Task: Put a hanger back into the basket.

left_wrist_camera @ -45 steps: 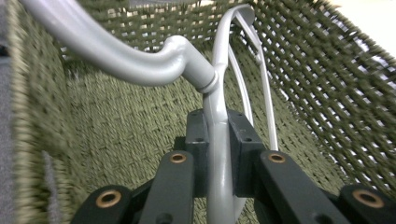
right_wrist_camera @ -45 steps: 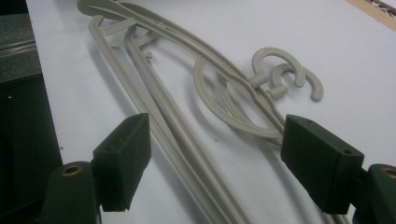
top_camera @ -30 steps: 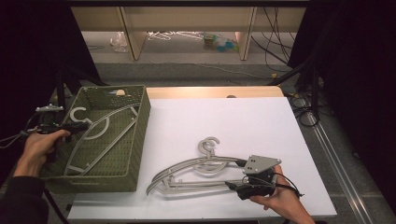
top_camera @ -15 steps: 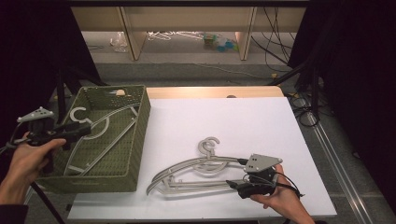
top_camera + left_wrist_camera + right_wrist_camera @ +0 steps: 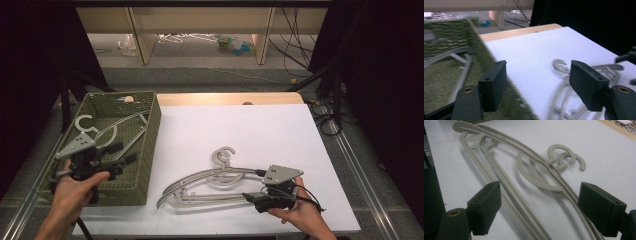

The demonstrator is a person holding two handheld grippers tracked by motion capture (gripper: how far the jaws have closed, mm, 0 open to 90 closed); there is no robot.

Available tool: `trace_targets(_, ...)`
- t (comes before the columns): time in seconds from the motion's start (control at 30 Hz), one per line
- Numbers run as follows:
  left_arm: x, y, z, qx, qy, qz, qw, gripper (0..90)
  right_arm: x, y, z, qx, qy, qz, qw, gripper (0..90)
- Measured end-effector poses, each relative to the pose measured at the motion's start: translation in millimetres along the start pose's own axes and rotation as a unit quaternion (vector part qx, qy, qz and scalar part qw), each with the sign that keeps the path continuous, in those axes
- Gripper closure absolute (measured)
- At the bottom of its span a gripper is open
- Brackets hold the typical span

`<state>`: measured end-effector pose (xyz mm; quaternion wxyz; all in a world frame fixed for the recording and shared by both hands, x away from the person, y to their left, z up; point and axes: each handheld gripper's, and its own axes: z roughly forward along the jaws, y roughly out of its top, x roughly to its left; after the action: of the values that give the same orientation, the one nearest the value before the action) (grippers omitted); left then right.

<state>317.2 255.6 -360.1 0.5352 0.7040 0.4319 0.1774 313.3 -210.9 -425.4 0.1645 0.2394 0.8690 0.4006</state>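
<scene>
A grey plastic hanger (image 5: 107, 132) lies inside the green woven basket (image 5: 150, 130) at the left. My left gripper (image 5: 122, 153) hovers over the basket's near part, pointing right. Its jaws have just been opening and stand open with nothing between them (image 5: 537, 75). The left gripper view has the basket (image 5: 449, 32) and its hanger (image 5: 461, 53) on the left. Two more grey hangers (image 5: 210, 180) lie stacked on the white table sheet. My right gripper (image 5: 252, 185) rests at their right end. Its jaws have opened slightly further, and the hanger bars (image 5: 531, 167) run between the pads (image 5: 485, 205) without being pressed.
The white sheet (image 5: 240, 130) covers the table right of the basket, with a wooden strip (image 5: 225, 98) along its far edge. Beyond it stands a low shelf with clutter (image 5: 235, 45). Cables (image 5: 325, 115) hang off the right side. Dark curtains flank both sides.
My left hand moved from the basket's left rim rightward and nearer, over its front part, and its jaws opened. The hanger stays in the basket. The right hand kept still.
</scene>
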Motion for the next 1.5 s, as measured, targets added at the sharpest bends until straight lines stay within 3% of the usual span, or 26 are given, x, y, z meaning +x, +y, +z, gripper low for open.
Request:
trace_targets(0.13,-32.5,-15.6,15.6,0.027,-0.02,0.042,0.9986,29.1,-0.4,-1.1,3.0,-0.004,-0.001,0.003,1.0,19.1)
trace_targets(0.23,-49.7,-25.1,24.5,0.031,-0.044,0.061,0.9967,27.7,-0.8,-1.5,3.7,-0.006,0.002,0.006,1.0,19.0)
trace_targets(0.37,-63.5,-36.3,34.8,0.03,-0.082,0.058,0.9945,24.0,-1.6,-3.1,2.6,-0.015,0.0,0.009,0.9999,19.0)
trace_targets(0.43,-65.6,-41.6,37.2,0.02,-0.087,0.066,0.9939,23.4,-2.5,-3.5,1.7,-0.016,-0.001,0.012,0.9998,18.9)
trace_targets(0.53,-65.4,-50.2,40.9,0.017,-0.095,0.054,0.9939,22.1,-2.7,-4.0,1.3,-0.019,-0.003,0.015,0.9997,18.7)
trace_targets(0.67,-65.5,-63.8,45.9,0.023,-0.088,0.061,0.994,21.9,-1.6,-3.9,2.2,-0.018,-0.001,0.015,0.9997,18.8)
trace_targets(0.8,-63.3,-75.4,50.7,0.031,-0.079,0.054,0.9949,22.1,-0.8,-3.7,3.2,-0.017,0.002,0.013,0.9998,18.9)
trace_targets(1.17,-74.5,-77.5,49.4,0.025,-0.084,0.062,0.9942,22.0,-7.5,-5.6,3.6,-0.015,-0.005,0.011,0.9998,20.1)
trace_targets(1.27,-77.8,-78.4,49.4,0.022,-0.097,0.07,0.9926,22.0,-12.0,-4.4,5.8,-0.009,-0.008,0.009,0.9999,21.1)
trace_targets(1.5,-82.2,-78.6,46.9,0.018,-0.104,0.078,0.9913,21.9,-25.7,-2.2,14.4,0.002,-0.025,0.016,0.9996,21.9)
